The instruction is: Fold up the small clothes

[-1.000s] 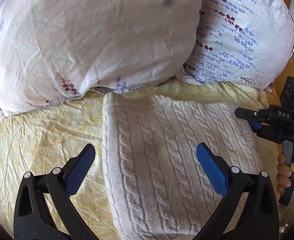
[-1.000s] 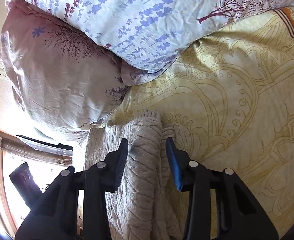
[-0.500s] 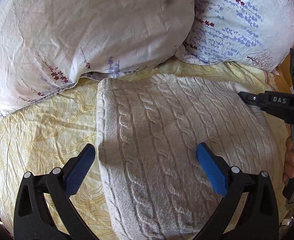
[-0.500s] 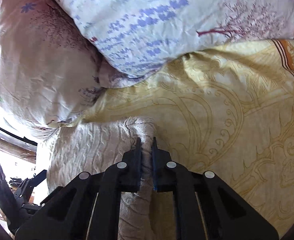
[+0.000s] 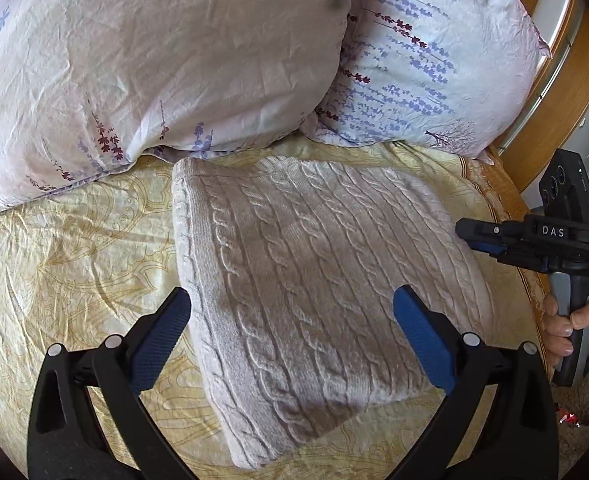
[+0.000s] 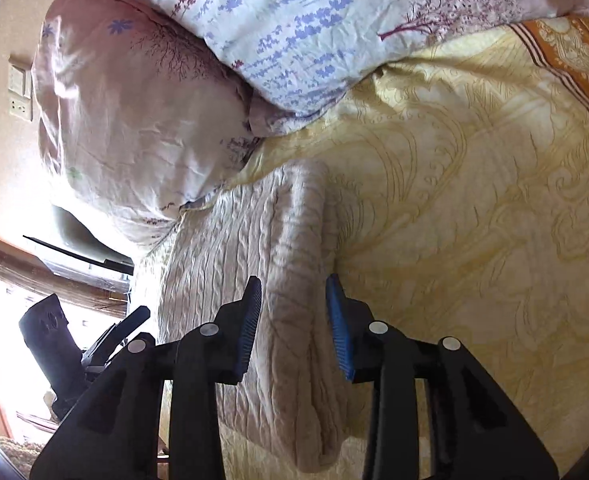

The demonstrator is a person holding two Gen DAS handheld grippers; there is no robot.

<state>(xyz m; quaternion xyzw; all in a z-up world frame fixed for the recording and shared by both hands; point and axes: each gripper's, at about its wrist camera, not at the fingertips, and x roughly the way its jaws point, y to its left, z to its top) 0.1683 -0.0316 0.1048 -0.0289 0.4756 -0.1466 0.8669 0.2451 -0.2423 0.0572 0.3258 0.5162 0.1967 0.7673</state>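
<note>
A cream cable-knit sweater [image 5: 314, 280] lies folded into a thick rectangle on the yellow patterned bedsheet [image 5: 74, 264]. My left gripper [image 5: 292, 300] hovers over its near part, open wide, with one blue pad off the sweater's left edge and the other over its right half. In the right wrist view, the sweater's [image 6: 286, 240] rounded folded edge runs between the blue pads of my right gripper [image 6: 294, 284]. Its jaws are opening and do not squeeze the knit. The left wrist view shows that right gripper [image 5: 468, 238] at the sweater's right edge, held by a hand [image 5: 574, 320].
Two floral pillows [image 5: 154, 60] [image 5: 434, 64] lie against the sweater's far side. A wooden bed frame [image 5: 566, 80] runs at the right, past the sheet's orange border [image 6: 574, 52]. A wall socket [image 6: 20, 92] and a bright window [image 6: 6, 320] show at the left in the right wrist view.
My right gripper pinched shut on the sweater's folded edge half a second ago and has since spread its jaws again. The left gripper stayed open and shifted slightly over the sweater.
</note>
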